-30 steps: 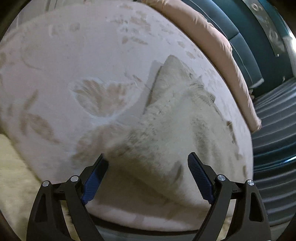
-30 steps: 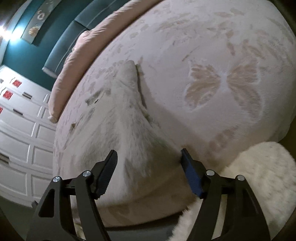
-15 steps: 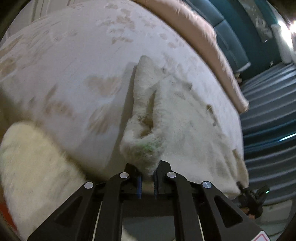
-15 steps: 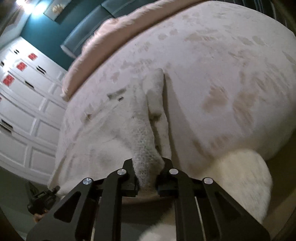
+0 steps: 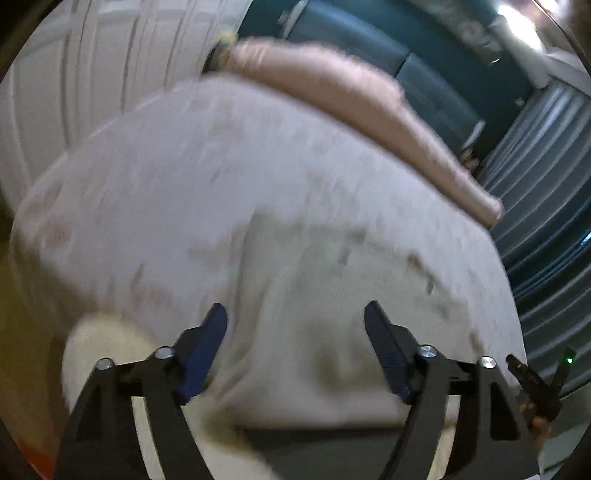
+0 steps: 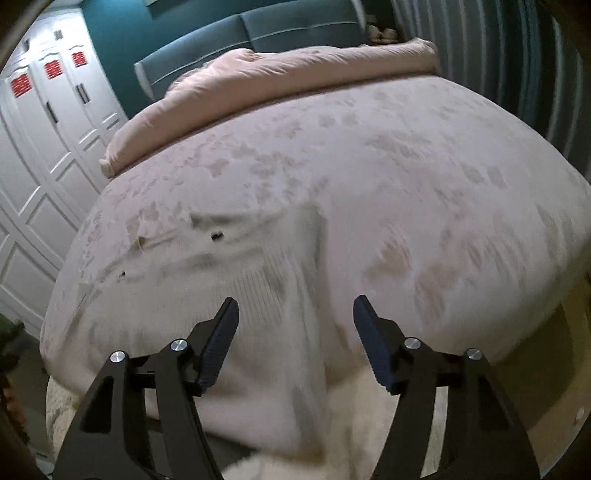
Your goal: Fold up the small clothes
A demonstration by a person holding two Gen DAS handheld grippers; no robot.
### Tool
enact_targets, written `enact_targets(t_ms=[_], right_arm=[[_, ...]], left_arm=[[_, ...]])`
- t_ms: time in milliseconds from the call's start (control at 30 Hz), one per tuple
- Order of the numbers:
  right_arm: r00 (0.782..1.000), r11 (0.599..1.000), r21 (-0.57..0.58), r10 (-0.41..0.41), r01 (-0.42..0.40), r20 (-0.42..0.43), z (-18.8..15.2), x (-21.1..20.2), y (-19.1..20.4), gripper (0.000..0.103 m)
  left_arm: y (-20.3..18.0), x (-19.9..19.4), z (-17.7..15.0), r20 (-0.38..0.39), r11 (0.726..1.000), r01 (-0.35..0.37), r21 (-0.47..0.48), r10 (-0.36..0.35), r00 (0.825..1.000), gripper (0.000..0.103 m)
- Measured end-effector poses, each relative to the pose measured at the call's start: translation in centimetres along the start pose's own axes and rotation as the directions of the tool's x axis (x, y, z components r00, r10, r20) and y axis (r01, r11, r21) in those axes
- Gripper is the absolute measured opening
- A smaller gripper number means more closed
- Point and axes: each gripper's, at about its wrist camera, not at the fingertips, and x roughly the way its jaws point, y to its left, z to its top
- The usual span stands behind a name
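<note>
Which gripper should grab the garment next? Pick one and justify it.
Right, probably. The right gripper has the pale garment sharply in view between its opening fingers; the left gripper's view is blurred, the garment's edges unclear.

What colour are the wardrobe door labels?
Red, on the white wardrobe doors; labels show best in the right wrist view.

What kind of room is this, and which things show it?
Most likely a bedroom: a bed with a patterned cover, a rolled pink duvet before a padded teal headboard, and white wardrobe doors.
</note>
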Motion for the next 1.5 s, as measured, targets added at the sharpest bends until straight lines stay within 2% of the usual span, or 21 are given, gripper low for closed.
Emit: enact_targets(t_ms=[100, 167, 233, 300, 333, 367, 433, 500, 567, 667, 733, 833, 900, 967, 1033, 1133, 1233, 1300, 1333, 1400, 1500], right_arm=[[1.000, 1.000, -0.001, 0.000, 0.000, -0.027, 1.2, 3.7, 0.6, 0.062], [0.998, 1.000, 0.020, 0.009, -0.008, -0.054, 1.5, 5.6, 0.7, 0.062], [0.997, 0.999, 0.027, 0.019, -0.017, -0.075, 1.5, 6.8, 1.1, 0.060], [0.994, 1.000, 0.023, 0.008, -0.005, -0.105, 1.2, 7.9, 1.5, 0.046], [0.993, 1.000, 0.023, 0.001, 0.002, -0.121, 0.9, 8.4, 1.4, 0.029], [0.990, 1.000, 0.024, -0.006, 0.010, -0.139, 0.8, 8.8, 1.4, 0.010], [0.991, 1.000, 0.022, -0.003, 0.006, -0.137, 0.9, 8.7, 1.4, 0.009], [0.997, 1.000, 0.009, 0.019, -0.018, -0.081, 1.8, 7.0, 1.8, 0.008], [0.998, 0.998, 0.004, 0.069, -0.069, 0.008, 4.0, 4.1, 2.3, 0.008], [0.975, 0.983, 0.012, 0.180, -0.183, 0.132, 7.5, 0.9, 2.8, 0.008], [0.962, 0.974, -0.002, 0.222, -0.225, 0.160, 9.1, 0.8, 3.4, 0.008], [0.971, 0.980, -0.008, 0.197, -0.198, 0.138, 9.7, 2.5, 4.0, 0.008], [0.976, 0.980, 0.022, 0.194, -0.197, 0.095, 8.8, 4.2, 3.9, 0.008], [0.983, 0.983, 0.048, 0.177, -0.180, 0.057, 7.4, 5.4, 3.6, 0.008], [0.986, 0.984, 0.065, 0.166, -0.168, 0.032, 6.2, 5.9, 3.1, 0.008], [0.987, 0.981, 0.102, 0.162, -0.162, 0.009, 5.1, 6.2, 2.0, 0.008], [0.985, 0.977, 0.130, 0.171, -0.169, 0.002, 5.0, 6.3, 1.4, 0.008], [0.986, 0.976, 0.141, 0.166, -0.164, 0.000, 4.9, 6.5, 1.2, 0.008], [0.987, 0.977, 0.142, 0.163, -0.161, 0.000, 4.9, 6.5, 1.2, 0.008], [0.986, 0.977, 0.137, 0.165, -0.165, 0.007, 5.0, 6.4, 1.2, 0.008], [0.985, 0.980, 0.101, 0.168, -0.172, 0.041, 5.7, 5.5, 1.7, 0.008]], left_arm=[[-0.7, 3.6, 1.8, -0.024, 1.000, 0.003, 0.015, -0.002, 1.000, 0.074], [-0.8, 7.2, 2.4, -0.093, 1.000, 0.020, -0.004, -0.020, 0.995, 0.074], [-0.6, 10.1, 2.4, -0.146, 0.999, -0.002, -0.036, -0.003, 0.989, 0.074], [0.1, 12.5, 2.0, -0.181, 0.998, -0.010, -0.065, -0.002, 0.983, 0.072], [0.2, 13.1, 1.8, -0.191, 0.997, 0.002, -0.072, -0.015, 0.982, 0.066], [0.1, 13.9, 1.7, -0.200, 0.997, 0.039, -0.071, -0.053, 0.978, 0.038], [-0.2, 14.8, 1.7, -0.235, 0.998, 0.047, -0.044, -0.056, 0.970, 0.000], [-0.2, 13.3, 2.7, -0.188, 0.993, 0.101, -0.067, -0.112, 0.976, 0.000], [-1.1, 10.5, 4.9, -0.091, 0.991, 0.133, -0.034, -0.135, 0.987, 0.000], [-2.8, 6.6, 9.1, 0.050, 0.984, 0.176, 0.012, -0.176, 0.983, 0.000], [-3.4, 6.0, 10.9, 0.069, 0.981, 0.192, 0.021, -0.193, 0.979, 0.000], [-4.2, 7.1, 11.9, 0.009, 0.981, 0.181, 0.070, -0.182, 0.983, 0.000], [-3.7, 8.6, 10.8, -0.055, 0.984, 0.163, 0.076, -0.159, 0.986, 0.004], [-2.9, 10.2, 8.7, -0.132, 0.987, 0.148, 0.055, -0.140, 0.981, 0.030], [-1.7, 12.0, 6.6, -0.191, 0.995, 0.098, 0.035, -0.089, 0.978, 0.039], [-0.3, 14.4, 3.9, -0.275, 0.998, 0.060, 0.001, -0.057, 0.960, 0.040], [-0.1, 15.5, 3.1, -0.282, 0.995, 0.098, -0.008, -0.096, 0.954, 0.041], [-0.2, 15.9, 3.1, -0.278, 0.991, 0.133, -0.010, -0.131, 0.952, 0.034], [-0.4, 16.1, 3.3, -0.280, 0.986, 0.167, -0.010, -0.163, 0.946, 0.000], [-0.7, 15.7, 4.1, -0.262, 0.984, 0.178, -0.005, -0.173, 0.949, 0.000], [-1.9, 12.8, 6.8, -0.138, 0.982, 0.187, 0.037, -0.180, 0.974, 0.000]])
